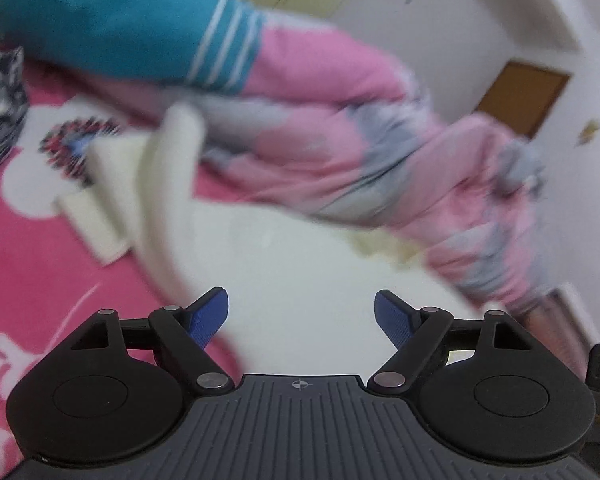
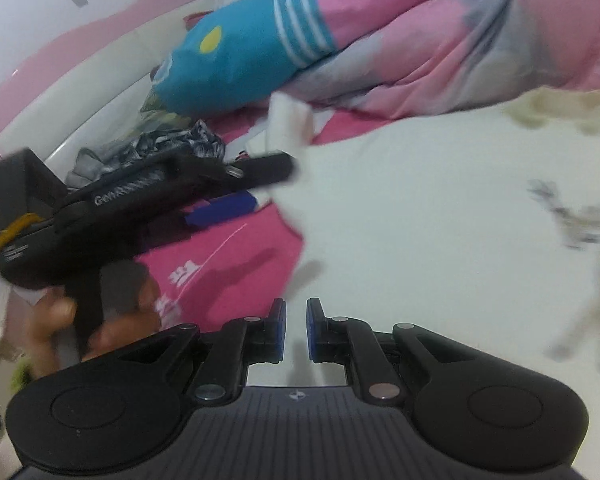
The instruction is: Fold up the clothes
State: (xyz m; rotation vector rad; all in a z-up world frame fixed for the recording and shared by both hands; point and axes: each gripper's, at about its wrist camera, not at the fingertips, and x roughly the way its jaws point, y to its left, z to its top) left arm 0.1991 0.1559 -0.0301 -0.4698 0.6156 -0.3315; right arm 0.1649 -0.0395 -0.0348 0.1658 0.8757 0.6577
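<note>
On the left of the bed, a black-and-white garment (image 2: 168,148) lies crumpled near the headboard, on a pink sheet (image 1: 32,264) with white print. A teal pillow (image 1: 112,20) rests beyond it, against a pink-and-grey quilt (image 1: 340,136) bunched along the far side. The left tongs (image 1: 301,316) stand wide with nothing between the blue pads (image 1: 210,314), hovering over the near edge of a white garment (image 1: 300,256). That garment spreads across the middle of the bed, one sleeve (image 1: 168,176) flopped back toward the pillow. In the right wrist view a hand (image 2: 100,320) grips the left tool's handle. The right tongs (image 2: 296,330) are nearly closed, a narrow gap between the pads, holding nothing, above the white cloth.
</note>
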